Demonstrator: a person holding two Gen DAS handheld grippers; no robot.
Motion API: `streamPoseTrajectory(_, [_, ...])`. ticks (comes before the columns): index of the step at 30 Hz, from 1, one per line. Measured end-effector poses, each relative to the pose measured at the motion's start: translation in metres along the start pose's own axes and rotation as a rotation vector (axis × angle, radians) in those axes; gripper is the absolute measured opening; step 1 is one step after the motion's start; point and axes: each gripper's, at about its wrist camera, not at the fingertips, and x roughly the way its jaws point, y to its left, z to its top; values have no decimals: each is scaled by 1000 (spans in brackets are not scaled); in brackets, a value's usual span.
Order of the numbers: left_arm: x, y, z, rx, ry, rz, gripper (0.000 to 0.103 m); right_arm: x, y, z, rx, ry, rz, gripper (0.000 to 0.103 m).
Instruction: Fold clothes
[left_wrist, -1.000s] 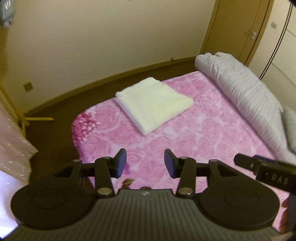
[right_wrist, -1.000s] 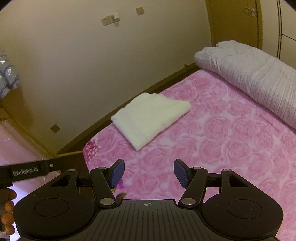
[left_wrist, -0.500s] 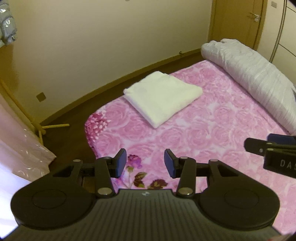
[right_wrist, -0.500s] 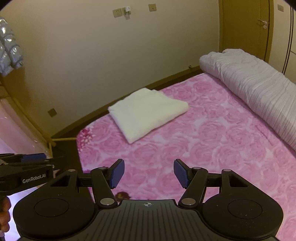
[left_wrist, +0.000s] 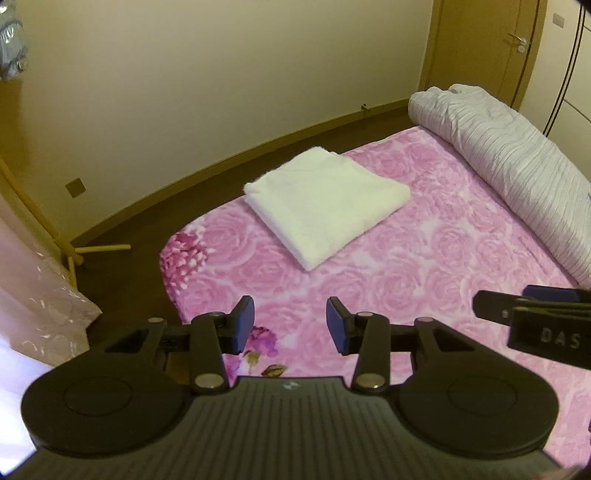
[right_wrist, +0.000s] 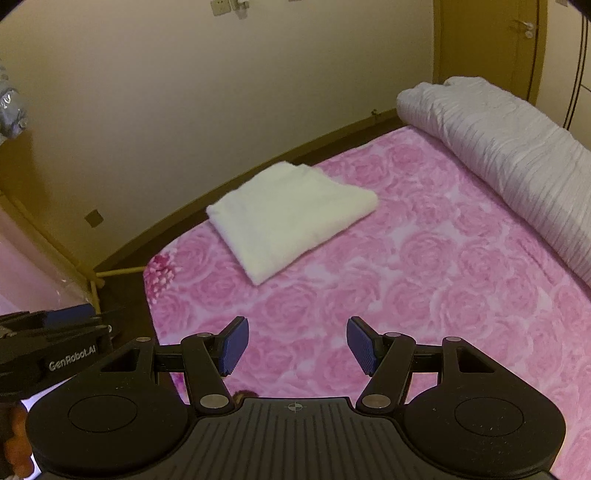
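Observation:
A white garment (left_wrist: 325, 205) lies folded into a neat rectangle on the pink rose-patterned bed (left_wrist: 424, 266), near its far left corner; in the right wrist view the same folded garment (right_wrist: 291, 218) sits ahead and left. My left gripper (left_wrist: 290, 323) hangs open above the bed's near edge, well short of the garment, nothing between its blue pads. My right gripper (right_wrist: 295, 345) is open too, empty, over the pink cover. Each gripper shows at the edge of the other's view: the right gripper (left_wrist: 532, 314) and the left gripper (right_wrist: 51, 325).
A rolled grey striped quilt (left_wrist: 517, 173) lies along the bed's right side. Dark floor (left_wrist: 122, 273) and a cream wall (left_wrist: 221, 74) border the bed on the left and far side. A wooden door (left_wrist: 491, 48) stands at the back right. A pink glossy cover (left_wrist: 33, 302) hangs at left.
Both grippers have pulled back and risen from the bed, so the folded garment looks farther off and more of the room shows. Both stayed open and empty.

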Motion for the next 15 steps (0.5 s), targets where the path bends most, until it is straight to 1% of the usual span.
streamPoseTrajectory(2, [3, 3, 2, -13, 7, -2, 39, 6, 1, 4, -5, 9, 8, 63])
streamPoseTrajectory(15, [24, 8, 6, -50, 37, 44, 39, 47, 6, 25, -37, 76, 57, 63])
